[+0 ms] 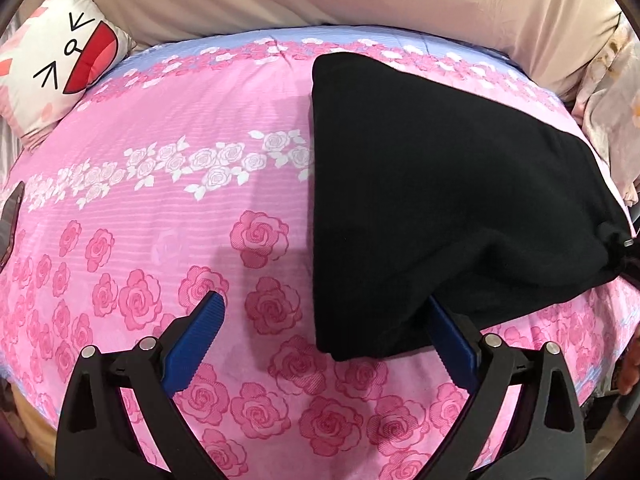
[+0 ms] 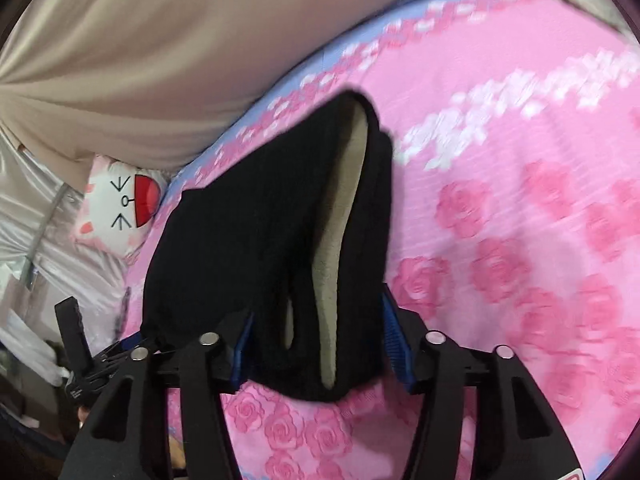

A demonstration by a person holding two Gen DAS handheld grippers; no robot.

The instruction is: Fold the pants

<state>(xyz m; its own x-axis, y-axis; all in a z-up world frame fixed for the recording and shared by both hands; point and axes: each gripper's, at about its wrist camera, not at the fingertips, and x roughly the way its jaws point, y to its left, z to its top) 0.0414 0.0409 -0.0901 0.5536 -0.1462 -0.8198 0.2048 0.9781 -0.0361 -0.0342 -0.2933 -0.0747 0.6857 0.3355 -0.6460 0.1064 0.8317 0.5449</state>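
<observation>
The pants are matt black knit cloth with a pale fleecy lining, lying on a smooth printed cotton-like sheet, while the left gripper has ribbed blue plastic pads.

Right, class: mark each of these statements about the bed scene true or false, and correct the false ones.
1. The pants are black. True.
2. The left tool is clamped shut on the pants. False: it is open, with only its right finger at the fabric.
3. The sheet has a rose print. True.
4. The pillow lies on the pants. False: it sits apart, at the bed's far corner.
5. The right tool has pants fabric between its fingers. True.
</observation>
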